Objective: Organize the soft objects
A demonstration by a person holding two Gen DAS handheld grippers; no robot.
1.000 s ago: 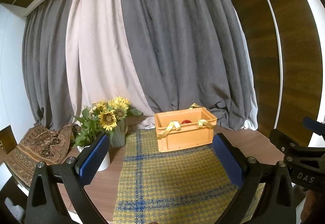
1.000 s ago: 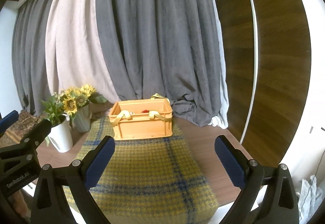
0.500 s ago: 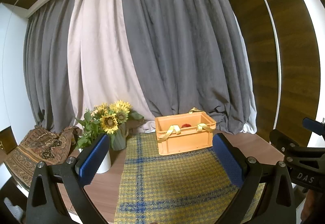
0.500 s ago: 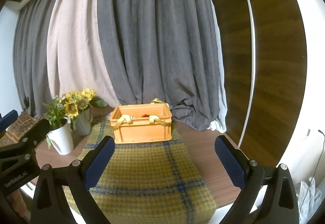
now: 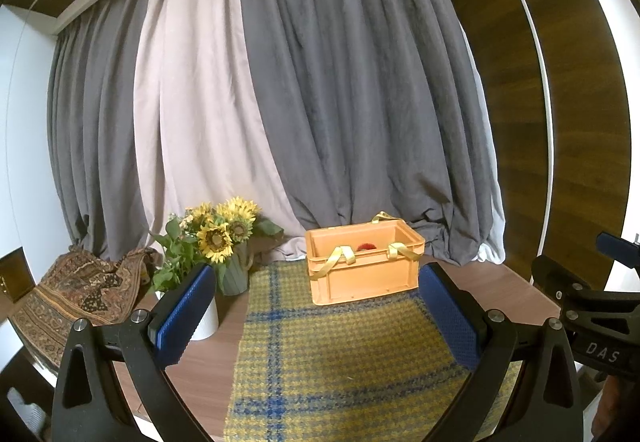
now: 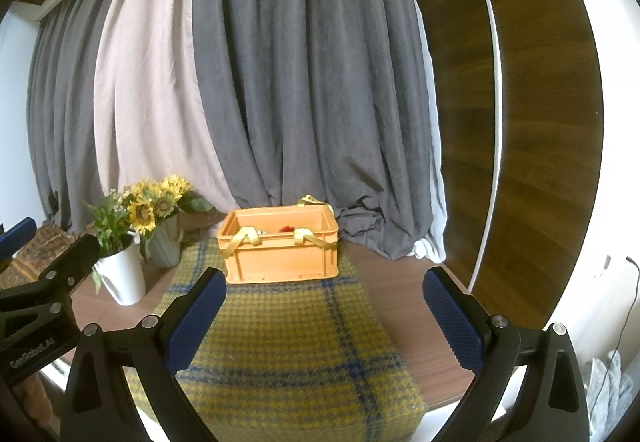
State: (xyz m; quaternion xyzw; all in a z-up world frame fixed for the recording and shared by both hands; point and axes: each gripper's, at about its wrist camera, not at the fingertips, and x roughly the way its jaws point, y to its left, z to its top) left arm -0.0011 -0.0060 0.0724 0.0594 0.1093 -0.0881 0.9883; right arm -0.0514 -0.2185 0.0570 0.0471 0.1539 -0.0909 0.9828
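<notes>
An orange crate (image 5: 362, 266) with yellow strap handles stands at the far end of a yellow and blue plaid cloth (image 5: 340, 358); it also shows in the right wrist view (image 6: 280, 250). A red soft thing (image 5: 366, 246) lies inside it, mostly hidden by the wall. My left gripper (image 5: 316, 316) is open and empty, held well back from the crate above the cloth. My right gripper (image 6: 324, 322) is open and empty, also back from the crate. Each gripper shows at the edge of the other's view.
Sunflowers (image 5: 220, 230) in a grey vase and a white pot (image 6: 124, 278) stand left of the cloth. A patterned brown cloth (image 5: 80, 290) lies at far left. Grey and beige curtains (image 5: 280, 101) hang behind. A wood wall panel (image 6: 532, 121) stands right.
Both grippers have drawn back and tilted up a little, so the crate looks smaller and lower in both views. Both stayed open and empty.
</notes>
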